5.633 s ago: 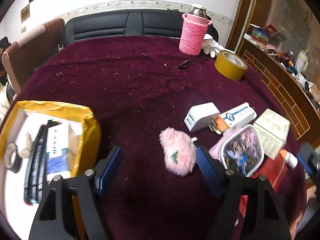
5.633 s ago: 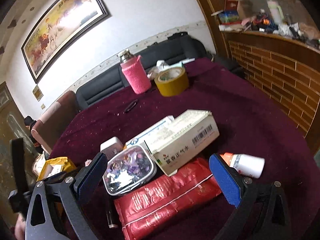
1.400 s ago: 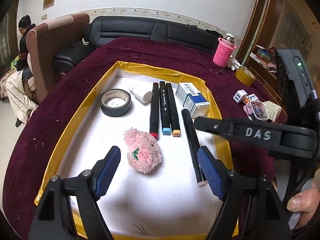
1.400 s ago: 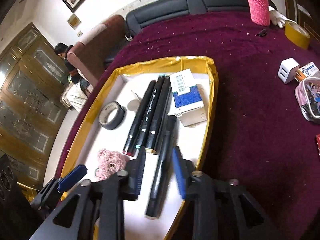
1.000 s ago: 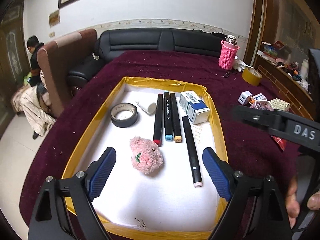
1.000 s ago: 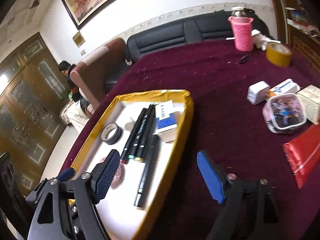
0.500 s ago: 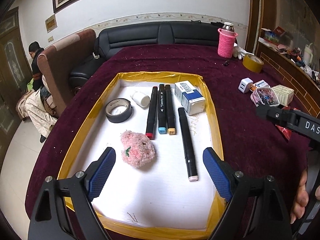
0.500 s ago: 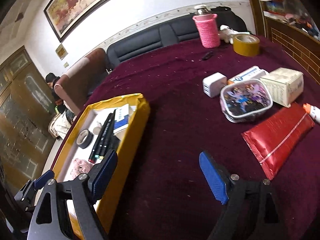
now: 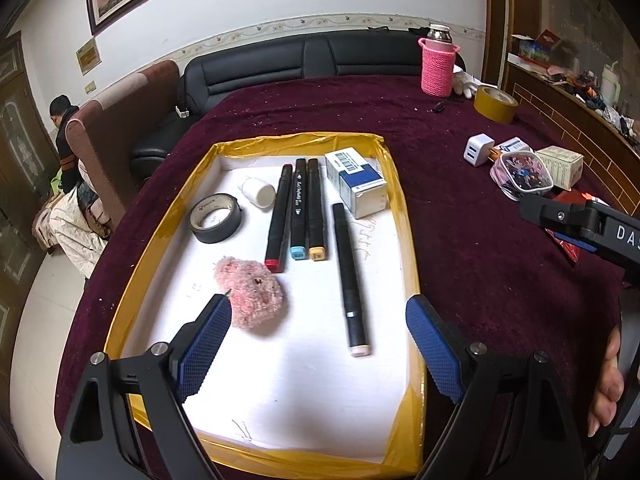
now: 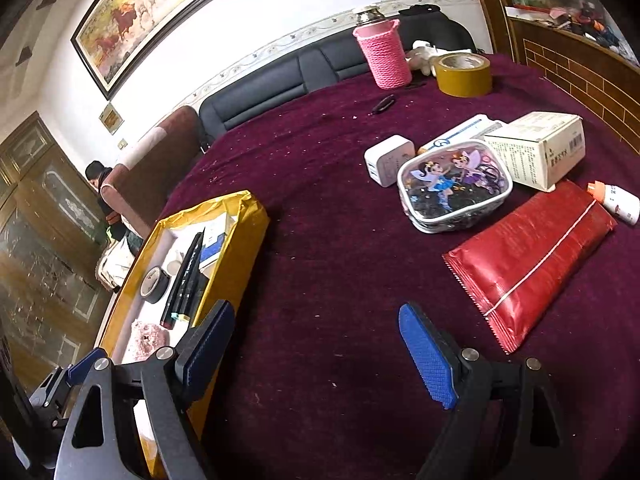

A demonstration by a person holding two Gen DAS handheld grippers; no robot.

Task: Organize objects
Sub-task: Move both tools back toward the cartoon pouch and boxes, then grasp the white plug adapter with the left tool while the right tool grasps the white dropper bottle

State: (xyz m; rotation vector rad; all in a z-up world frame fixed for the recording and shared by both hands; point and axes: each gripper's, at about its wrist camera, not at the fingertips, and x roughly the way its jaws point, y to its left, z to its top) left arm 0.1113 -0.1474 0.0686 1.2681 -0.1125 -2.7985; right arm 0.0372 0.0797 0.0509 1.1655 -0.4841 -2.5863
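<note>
Hovering with jaws wide and empty — left gripper [image 9: 318, 322] over the tray [image 9: 409, 240], right gripper [image 10: 316, 334] above the cloth [image 10: 320, 220].

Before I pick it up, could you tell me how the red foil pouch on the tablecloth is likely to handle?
The red foil pouch lies flat and thin, so it will probably flex rather than stay stiff. Its glossy surface may slip between the pads. Lying flat on the tablecloth, it probably won't roll or tip when pushed.
</note>
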